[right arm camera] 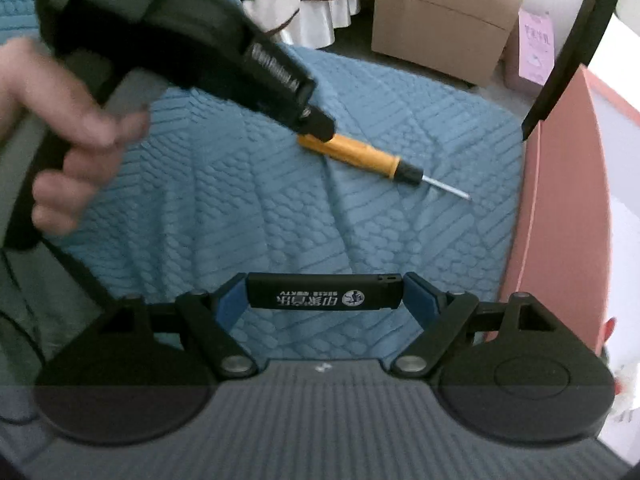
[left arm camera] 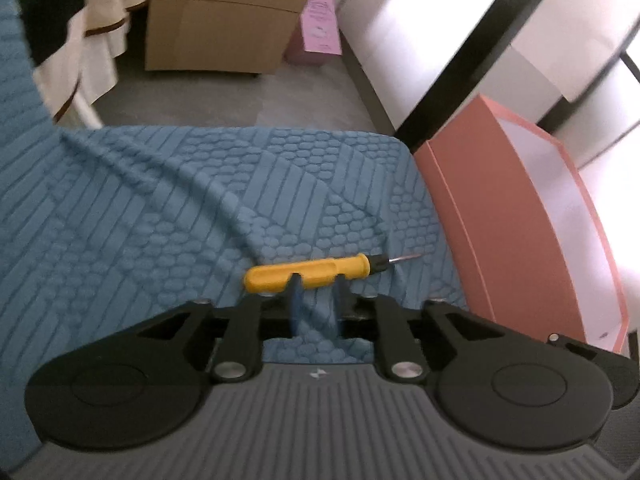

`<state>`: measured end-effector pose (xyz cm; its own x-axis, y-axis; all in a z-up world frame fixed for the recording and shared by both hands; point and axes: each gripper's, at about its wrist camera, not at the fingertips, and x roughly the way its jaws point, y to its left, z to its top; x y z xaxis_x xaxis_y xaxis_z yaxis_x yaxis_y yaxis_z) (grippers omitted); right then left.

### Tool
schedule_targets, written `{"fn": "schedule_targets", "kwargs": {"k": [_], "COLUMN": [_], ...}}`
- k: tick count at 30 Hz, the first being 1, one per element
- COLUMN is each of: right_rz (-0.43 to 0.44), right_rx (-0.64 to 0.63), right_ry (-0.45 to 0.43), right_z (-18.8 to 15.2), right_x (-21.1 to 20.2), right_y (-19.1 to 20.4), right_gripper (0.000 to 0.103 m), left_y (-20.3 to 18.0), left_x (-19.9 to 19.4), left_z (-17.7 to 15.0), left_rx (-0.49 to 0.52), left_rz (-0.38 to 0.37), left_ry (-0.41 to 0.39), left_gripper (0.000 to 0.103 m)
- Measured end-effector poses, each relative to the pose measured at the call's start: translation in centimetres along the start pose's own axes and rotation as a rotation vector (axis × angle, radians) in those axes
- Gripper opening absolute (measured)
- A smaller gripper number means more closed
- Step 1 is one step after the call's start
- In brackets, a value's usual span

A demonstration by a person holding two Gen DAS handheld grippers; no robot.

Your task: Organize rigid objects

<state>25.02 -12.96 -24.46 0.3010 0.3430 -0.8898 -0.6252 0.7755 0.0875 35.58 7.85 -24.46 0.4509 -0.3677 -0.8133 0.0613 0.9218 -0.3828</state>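
Observation:
A yellow-handled screwdriver [left arm camera: 308, 272] lies on the blue textured cloth [left arm camera: 160, 216], tip pointing right toward a pink box [left arm camera: 500, 220]. My left gripper [left arm camera: 317, 284] has its narrowly parted fingertips right at the handle; I cannot tell whether they clamp it. In the right wrist view the left gripper [right arm camera: 316, 126] reaches the screwdriver [right arm camera: 360, 154] at its handle end. My right gripper [right arm camera: 325, 294] is shut on a black lighter [right arm camera: 324, 291] with white print, held crosswise above the cloth [right arm camera: 280, 216].
The open pink box [right arm camera: 560, 200] stands off the cloth's right edge. Cardboard boxes [left arm camera: 216, 20] and a pink card [left arm camera: 320, 20] sit on the floor beyond. A black frame bar [left arm camera: 480, 40] crosses at the right. A hand [right arm camera: 60, 128] holds the left gripper.

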Motion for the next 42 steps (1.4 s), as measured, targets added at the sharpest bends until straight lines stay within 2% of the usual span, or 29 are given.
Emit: {"fn": "schedule_targets", "kwargs": {"k": [8, 10, 12, 13, 21, 25, 33, 34, 36, 39, 42], "right_rz": [-0.028, -0.034, -0.032, -0.031, -0.012, -0.007, 0.005, 0.006, 0.009, 0.005, -0.007], "right_rx": [0.069, 0.077, 0.089, 0.094, 0.136, 0.152, 0.202, 0.205, 0.206, 0.206, 0.208], "right_ry": [0.004, 0.027, 0.026, 0.025, 0.005, -0.005, -0.015, -0.016, -0.021, -0.018, -0.020], "right_z": [-1.6, -1.8, -2.0, -2.1, -1.8, -1.8, -2.5, -2.5, -2.5, -2.5, -2.5], "right_x": [1.5, 2.0, 2.2, 2.2, 2.1, 2.3, 2.1, 2.1, 2.1, 2.2, 2.3], "right_y": [-0.6, -0.9, -1.0, -1.1, -2.0, -2.5, -2.9, -2.9, -2.9, -2.8, -2.6], "right_gripper": [0.085, 0.085, 0.085, 0.085, 0.085, 0.085, 0.085, 0.085, 0.085, 0.085, 0.085], "left_y": [-0.4, -0.8, -0.9, -0.9, -1.5, -1.9, -2.8, -2.8, -2.9, -3.8, -4.6], "left_x": [1.8, 2.5, 3.4, 3.8, 5.4, 5.7, 5.8, 5.8, 5.9, 5.7, 5.8], "left_z": [1.1, 1.3, 1.4, 1.4, 2.2, 2.0, 2.0, 2.1, 2.1, 1.6, 1.1], "left_rx": [0.165, 0.239, 0.284, 0.293, 0.368, 0.400, 0.461, 0.459, 0.458, 0.527, 0.592], "left_rz": [-0.026, -0.030, -0.004, 0.002, -0.090, -0.084, -0.146, -0.157, -0.156, -0.165, -0.131], "left_ry": [-0.029, -0.004, 0.031, 0.043, 0.129, 0.143, 0.180, 0.184, 0.187, 0.190, 0.184], "left_gripper": [0.028, 0.028, 0.028, 0.028, 0.028, 0.028, 0.028, 0.030, 0.031, 0.037, 0.040]}}
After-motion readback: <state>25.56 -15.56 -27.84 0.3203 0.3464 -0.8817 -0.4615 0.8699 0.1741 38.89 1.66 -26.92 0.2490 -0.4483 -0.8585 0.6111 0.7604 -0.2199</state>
